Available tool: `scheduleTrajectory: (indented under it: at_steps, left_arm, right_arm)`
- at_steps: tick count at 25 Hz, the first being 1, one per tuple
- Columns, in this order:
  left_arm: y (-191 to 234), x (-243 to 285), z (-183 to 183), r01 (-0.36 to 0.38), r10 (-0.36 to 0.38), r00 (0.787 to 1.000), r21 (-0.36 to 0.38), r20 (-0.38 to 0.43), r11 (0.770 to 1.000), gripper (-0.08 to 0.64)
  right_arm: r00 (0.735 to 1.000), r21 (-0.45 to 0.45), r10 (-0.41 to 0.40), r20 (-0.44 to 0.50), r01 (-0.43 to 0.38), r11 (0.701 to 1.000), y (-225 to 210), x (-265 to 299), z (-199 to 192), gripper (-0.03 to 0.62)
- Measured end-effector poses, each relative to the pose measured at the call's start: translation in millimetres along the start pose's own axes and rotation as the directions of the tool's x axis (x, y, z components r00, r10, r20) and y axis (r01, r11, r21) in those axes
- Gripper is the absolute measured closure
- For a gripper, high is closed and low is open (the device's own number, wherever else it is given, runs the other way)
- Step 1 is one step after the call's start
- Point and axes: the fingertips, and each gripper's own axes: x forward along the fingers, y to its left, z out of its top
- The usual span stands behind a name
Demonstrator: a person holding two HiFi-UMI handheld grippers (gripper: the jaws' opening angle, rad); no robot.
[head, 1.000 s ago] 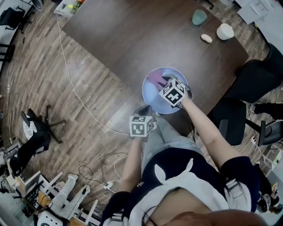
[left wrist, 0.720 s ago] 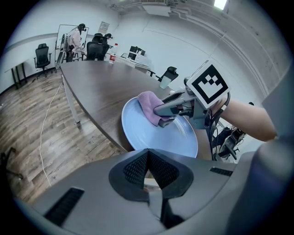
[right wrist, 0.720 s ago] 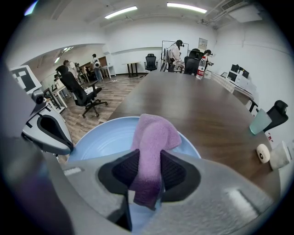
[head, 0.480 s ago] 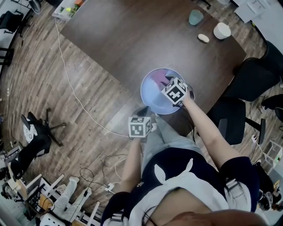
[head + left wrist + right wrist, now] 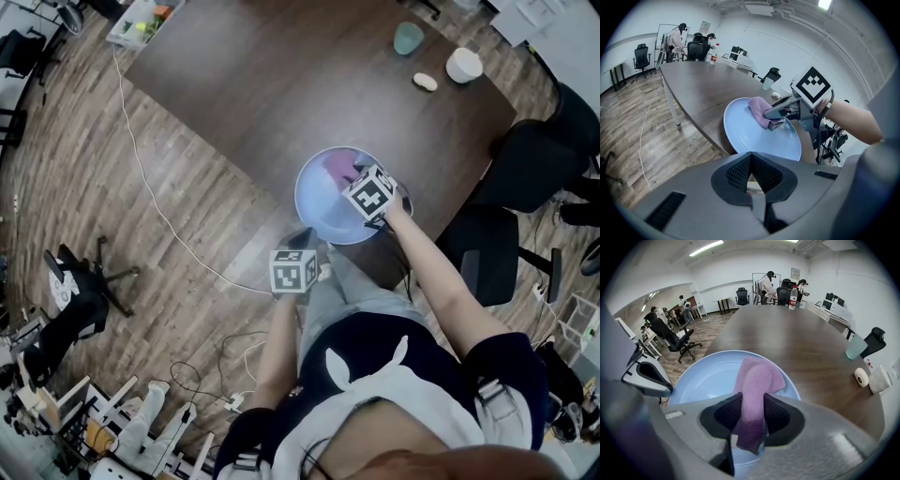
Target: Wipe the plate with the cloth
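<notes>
Pinches the pink cloth (image 5: 757, 380) tight between the right gripper (image 5: 751, 404) jaws, down on the blue plate (image 5: 708, 376) at the table (image 5: 801, 343) edge. Holds the left gripper (image 5: 751, 161) near the plate, jaws pressed together on nothing.

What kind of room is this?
Probably an open office or meeting room: a long dark table, swivel chairs, and monitors on desks along the wall.
</notes>
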Motion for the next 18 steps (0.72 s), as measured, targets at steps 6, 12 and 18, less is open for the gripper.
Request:
scheduleTrajectory:
  at_steps: [6,12,18]
  left_arm:
    - [-1.3,0.8,0.5,-0.001,0.001,1.000,-0.006,0.005,1.000,0.555]
    - [-3.0,0.9,1.4,-0.002,0.002,1.000,-0.004,0.003,1.000,0.555]
    - [-1.6,1.5,2.1,0.003,-0.003,1.000,0.009,-0.004,1.000,0.555]
  right_arm:
    - [1.000,0.009,-0.002,-0.018,0.002,1.000,-9.5,-4.8,-10.5,0.460]
    - [0.999,0.053,-0.004,-0.037,0.005,0.999,-15.0,-6.3,-22.2,0.460]
    - [0.999,0.070,0.003,-0.045,0.001,0.998,-16.6,-4.2,-25.1,0.460]
